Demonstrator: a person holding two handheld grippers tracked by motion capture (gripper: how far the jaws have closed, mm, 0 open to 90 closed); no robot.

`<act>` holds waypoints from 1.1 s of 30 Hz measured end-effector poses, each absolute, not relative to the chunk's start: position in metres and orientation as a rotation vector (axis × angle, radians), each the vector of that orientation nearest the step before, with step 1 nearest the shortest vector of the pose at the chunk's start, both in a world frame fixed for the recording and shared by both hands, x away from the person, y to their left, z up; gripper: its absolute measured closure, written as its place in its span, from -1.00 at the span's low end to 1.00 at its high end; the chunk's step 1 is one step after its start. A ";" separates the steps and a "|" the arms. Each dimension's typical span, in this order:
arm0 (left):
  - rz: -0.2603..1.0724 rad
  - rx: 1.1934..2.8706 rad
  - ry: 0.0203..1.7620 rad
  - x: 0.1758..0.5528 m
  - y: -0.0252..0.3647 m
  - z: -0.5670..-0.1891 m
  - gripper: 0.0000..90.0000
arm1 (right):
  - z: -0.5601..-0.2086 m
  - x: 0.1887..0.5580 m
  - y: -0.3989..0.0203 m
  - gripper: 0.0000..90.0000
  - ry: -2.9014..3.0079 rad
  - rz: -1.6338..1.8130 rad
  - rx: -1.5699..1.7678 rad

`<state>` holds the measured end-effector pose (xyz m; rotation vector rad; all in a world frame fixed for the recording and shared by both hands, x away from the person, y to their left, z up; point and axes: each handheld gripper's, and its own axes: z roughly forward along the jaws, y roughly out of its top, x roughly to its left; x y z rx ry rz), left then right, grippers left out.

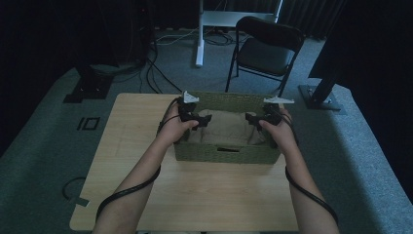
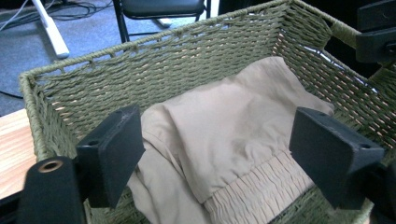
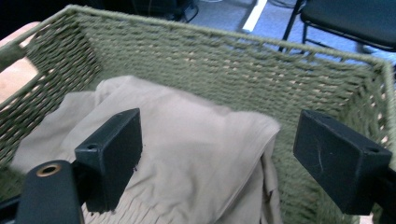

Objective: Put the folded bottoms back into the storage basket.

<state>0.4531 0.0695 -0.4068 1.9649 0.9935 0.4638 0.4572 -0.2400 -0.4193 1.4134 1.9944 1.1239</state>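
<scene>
A soft beige garment [image 2: 233, 135], creased and folded, with a ribbed elastic band along one edge, lies on the bottom of a rectangular basket [image 1: 224, 154] woven of olive-green cord. In both gripper views it sits below and between the jaws, not touched by them. The left gripper [image 1: 200, 120] and right gripper [image 1: 252, 120] hang over opposite ends of the basket, each with its blocky black jaws wide apart and nothing held. Both forearms reach forward over the pale wood-grain surface [image 1: 131, 146].
</scene>
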 end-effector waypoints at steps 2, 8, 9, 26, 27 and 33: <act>0.461 1.945 1.001 0.450 0.070 -0.406 -0.61 | -0.419 0.454 -0.240 -0.67 2.002 1.123 1.392; 0.453 1.922 1.005 0.441 0.074 -0.406 -0.61 | -0.419 0.444 -0.239 -0.67 1.997 1.111 1.393; 0.459 1.925 1.005 0.438 0.075 -0.407 -0.61 | -0.418 0.443 -0.240 -0.67 1.989 1.116 1.390; 0.451 1.930 0.975 0.408 0.083 -0.414 -0.61 | -0.416 0.400 -0.243 -0.67 1.938 1.163 1.315; 0.449 1.929 0.971 0.406 0.083 -0.415 -0.61 | -0.416 0.398 -0.244 -0.67 1.937 1.166 1.312; 0.438 1.938 0.942 0.394 0.080 -0.415 -0.61 | -0.416 0.384 -0.248 -0.67 1.921 1.190 1.297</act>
